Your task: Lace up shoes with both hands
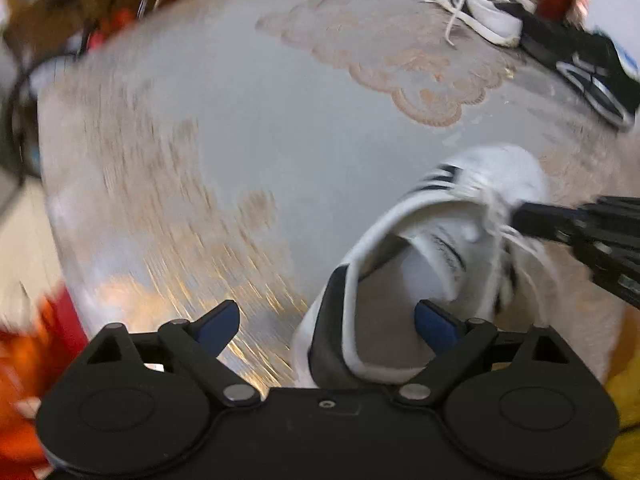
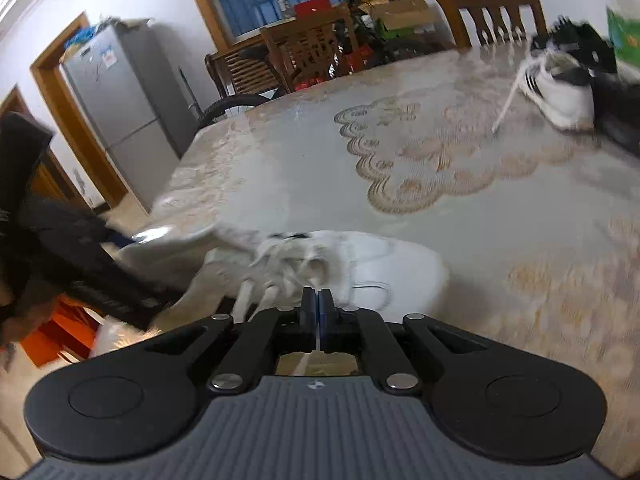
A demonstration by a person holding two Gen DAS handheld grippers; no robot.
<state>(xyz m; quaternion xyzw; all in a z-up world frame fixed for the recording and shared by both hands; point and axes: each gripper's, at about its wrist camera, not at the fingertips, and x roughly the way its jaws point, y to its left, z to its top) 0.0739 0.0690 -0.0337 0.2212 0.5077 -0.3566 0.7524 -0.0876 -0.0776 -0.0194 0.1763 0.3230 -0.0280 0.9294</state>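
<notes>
- Your right gripper (image 2: 319, 305) is pinching the white lace (image 2: 256, 290) taut over the sneaker (image 2: 384, 272) at the table's (image 2: 304, 184) near edge.
- Your left gripper (image 1: 326, 326) is gaping wide, empty, straddling the heel to steady it.

Right gripper (image 2: 319, 312) fingers (image 2: 307, 307) pressed together on a white lace (image 2: 317, 334) — white shoe (image 2: 360, 268) just ahead, patterned table (image 2: 304, 168)

The worktop (image 2: 304, 168) is covered by a pale grey cloth with a beige scalloped lace pattern (image 2: 420, 152). A white shoe with black stripes (image 2: 372, 268) lies near its front edge. At the far right corner lie another white shoe (image 2: 560, 92) and a black shoe (image 1: 596, 76), close together.
</notes>
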